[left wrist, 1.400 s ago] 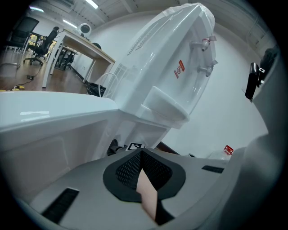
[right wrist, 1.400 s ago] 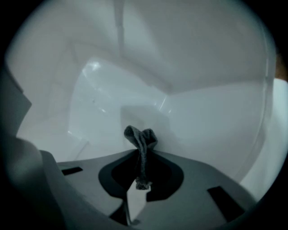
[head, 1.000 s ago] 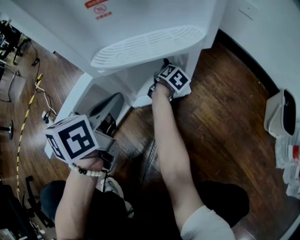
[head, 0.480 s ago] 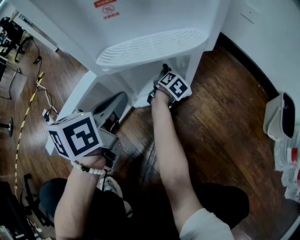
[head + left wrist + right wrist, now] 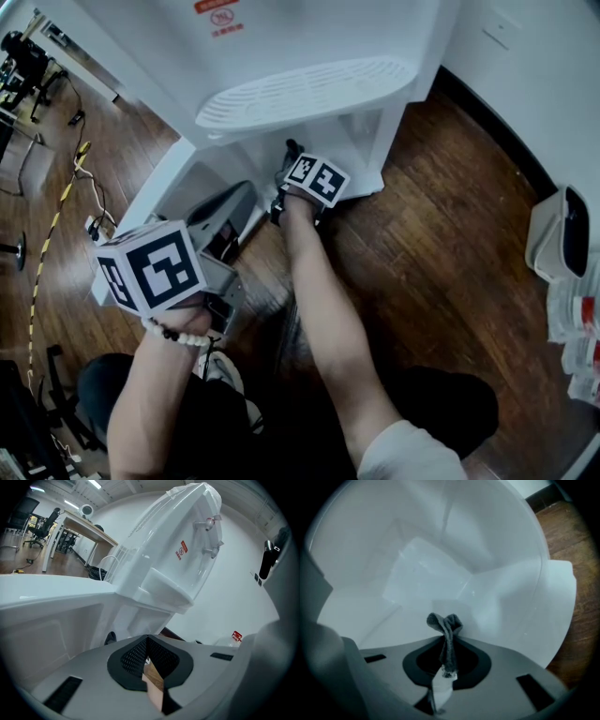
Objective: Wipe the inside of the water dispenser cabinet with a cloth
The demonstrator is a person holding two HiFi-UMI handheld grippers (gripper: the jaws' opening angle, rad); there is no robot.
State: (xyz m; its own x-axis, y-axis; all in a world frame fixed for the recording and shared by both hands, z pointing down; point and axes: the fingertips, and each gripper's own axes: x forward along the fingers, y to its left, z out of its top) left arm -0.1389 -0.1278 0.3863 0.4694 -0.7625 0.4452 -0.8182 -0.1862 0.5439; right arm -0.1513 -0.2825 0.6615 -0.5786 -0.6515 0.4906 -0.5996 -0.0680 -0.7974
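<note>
The white water dispenser (image 5: 309, 56) stands ahead with its lower cabinet (image 5: 281, 159) open. My right gripper (image 5: 292, 164) reaches into the cabinet opening, its marker cube (image 5: 316, 179) showing just outside. In the right gripper view that gripper (image 5: 449, 641) is shut on a grey cloth (image 5: 446, 629), whose bunched end sticks up in front of the white cabinet floor (image 5: 422, 583). My left gripper (image 5: 220, 225) is held low at the left, outside the cabinet, beside the open door (image 5: 155, 202). In the left gripper view its jaws (image 5: 149, 656) are closed together with nothing between them.
A dark wooden floor (image 5: 441, 244) surrounds the dispenser. A white bin (image 5: 561, 230) stands at the right by the wall. Cables (image 5: 56, 216) and office chairs (image 5: 23, 56) lie to the left. The drip tray (image 5: 300, 92) overhangs the cabinet opening.
My right gripper has slid leftward inside the cabinet with the cloth. The left gripper has stayed almost still.
</note>
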